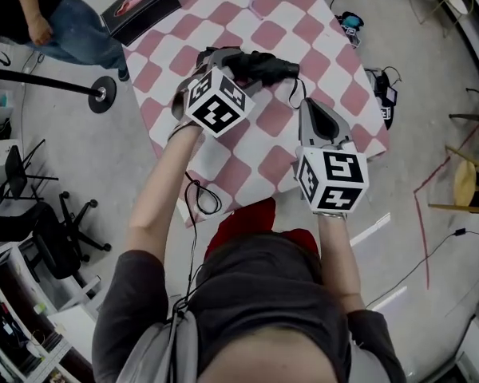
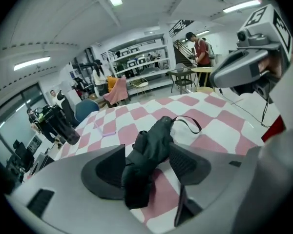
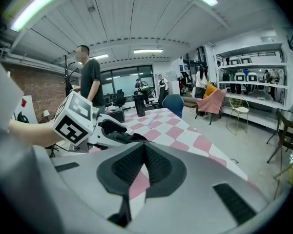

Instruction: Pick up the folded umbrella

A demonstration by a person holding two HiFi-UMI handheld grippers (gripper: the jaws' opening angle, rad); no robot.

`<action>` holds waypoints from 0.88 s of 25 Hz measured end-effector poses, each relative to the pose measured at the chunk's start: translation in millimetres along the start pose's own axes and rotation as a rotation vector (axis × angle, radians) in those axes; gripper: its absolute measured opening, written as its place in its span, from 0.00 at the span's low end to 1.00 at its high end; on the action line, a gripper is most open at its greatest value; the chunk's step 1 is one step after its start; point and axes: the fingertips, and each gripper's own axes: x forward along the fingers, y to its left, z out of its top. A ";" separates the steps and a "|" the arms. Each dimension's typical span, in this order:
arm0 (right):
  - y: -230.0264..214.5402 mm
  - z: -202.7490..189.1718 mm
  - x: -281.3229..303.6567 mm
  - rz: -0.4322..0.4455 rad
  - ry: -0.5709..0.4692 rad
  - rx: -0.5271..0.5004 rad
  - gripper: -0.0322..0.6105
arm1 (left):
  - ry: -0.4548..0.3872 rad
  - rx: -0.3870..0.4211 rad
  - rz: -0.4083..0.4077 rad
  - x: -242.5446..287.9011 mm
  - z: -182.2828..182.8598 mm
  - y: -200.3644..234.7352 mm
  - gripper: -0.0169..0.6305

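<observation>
Since the folded umbrella (image 2: pixel 158 133) is a soft bundle of slack black fabric round a stiff telescoped shaft, it should be light but squashy, and the cloth may slide under the pads. The firmest hold is probably across its thick middle, not the loose wrist strap (image 2: pixel 200 128).

Over the near edge of the pink-and-white checkered table (image 1: pixel 319 46), the right gripper (image 3: pixel 144 147) hangs with its jaws pressed together on nothing. Further in over the table, the left gripper (image 2: pixel 146 149) tilts down with its jaws spread wide either side of the umbrella, not yet clamping it. The umbrella lies flat on the table's middle. A dark box (image 1: pixel 140 6) sits at the table's far corner.
</observation>
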 end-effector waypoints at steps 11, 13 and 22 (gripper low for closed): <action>-13.0 -11.4 19.1 -0.009 0.039 0.026 0.08 | 0.118 0.160 -0.139 33.1 -10.1 4.1 0.45; -14.2 -14.0 21.3 -0.010 0.045 0.028 0.08 | 0.133 0.184 -0.166 36.7 -10.4 2.9 0.45; -13.0 -19.2 25.2 -0.007 0.058 0.033 0.08 | 0.255 0.282 -0.312 46.5 -16.5 -6.0 0.44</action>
